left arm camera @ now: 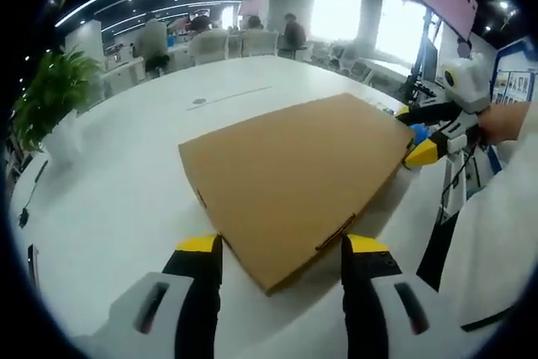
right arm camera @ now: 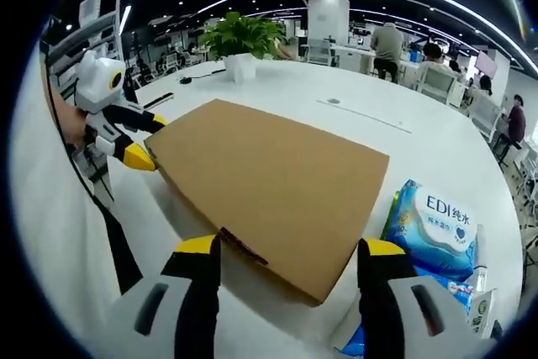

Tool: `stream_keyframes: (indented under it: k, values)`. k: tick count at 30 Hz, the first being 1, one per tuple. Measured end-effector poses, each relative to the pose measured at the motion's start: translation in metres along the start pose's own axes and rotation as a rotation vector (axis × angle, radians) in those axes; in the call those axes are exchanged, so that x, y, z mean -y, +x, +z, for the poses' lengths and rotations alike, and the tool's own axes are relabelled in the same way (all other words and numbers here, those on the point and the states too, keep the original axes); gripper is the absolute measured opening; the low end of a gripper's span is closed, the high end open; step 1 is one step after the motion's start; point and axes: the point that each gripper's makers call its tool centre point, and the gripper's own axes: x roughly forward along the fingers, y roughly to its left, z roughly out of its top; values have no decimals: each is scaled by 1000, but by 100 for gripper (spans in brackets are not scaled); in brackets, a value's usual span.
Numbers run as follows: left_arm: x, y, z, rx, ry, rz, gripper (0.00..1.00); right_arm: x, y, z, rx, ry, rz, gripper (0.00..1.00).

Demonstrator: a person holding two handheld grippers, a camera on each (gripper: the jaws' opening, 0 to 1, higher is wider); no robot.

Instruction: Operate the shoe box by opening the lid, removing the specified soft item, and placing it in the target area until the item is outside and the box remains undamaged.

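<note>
Left gripper view: closed shoe box (left arm camera: 294,182) between wide-open jaws of left gripper (left arm camera: 283,251); right gripper (right arm camera: 290,254) likewise.

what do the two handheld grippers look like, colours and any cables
Both the left gripper and the right gripper have black jaws capped with yellow tips, set on white housings with dark slots. Seen from the other view, each has a rounded white body; black cables trail below. A white sleeve shows.

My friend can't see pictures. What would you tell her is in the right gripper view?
A flat brown cardboard box, lid closed, lies on a white table between the open right gripper jaws. The left gripper is at its far corner, a blue wet-wipes pack lies beside it, and a potted green plant stands behind.
</note>
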Motion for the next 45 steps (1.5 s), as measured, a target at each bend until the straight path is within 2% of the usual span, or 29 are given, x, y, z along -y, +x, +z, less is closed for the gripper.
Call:
stream_keyframes:
  k: [20, 21, 22, 23, 24, 32, 34, 36, 40, 41, 42, 45]
  values:
    - [11, 0, -2, -5, 21, -14, 59, -1, -12, -13, -37, -10, -26, 64]
    - [11, 0, -2, -4, 20, -15, 59, 1, -11, -17, -63, -16, -29, 63]
    - [12, 1, -2, -14, 12, -21, 59, 2, -12, -25, -117, -16, -36, 60]
    - [12, 2, -3, -21, 8, -21, 59, 3, -12, -25, -126, -20, -39, 59]
    - [12, 4, -4, -27, -2, -20, 59, 2, -10, -21, -102, -27, -42, 60]
    - [16, 8, 0, -25, 0, -14, 60, 9, -13, -25, -114, -31, -78, 59]
    - [19, 8, 2, -18, -44, -29, 62, 9, -13, -25, -117, -30, -75, 58]
    - [20, 7, 2, -12, -51, -40, 65, 10, -14, -27, -132, -38, -79, 57]
    - [18, 3, -1, -13, -32, -23, 59, 10, -15, -26, -138, -59, -92, 56]
    - [18, 1, -1, -8, -41, -27, 60, 11, -15, -26, -137, -62, -93, 56]
    - [22, -2, 1, 10, -84, -52, 61, 11, -15, -26, -137, -63, -92, 56]
    - [20, -7, -2, 6, -83, -48, 62, 13, -14, -29, -138, -29, -89, 57]
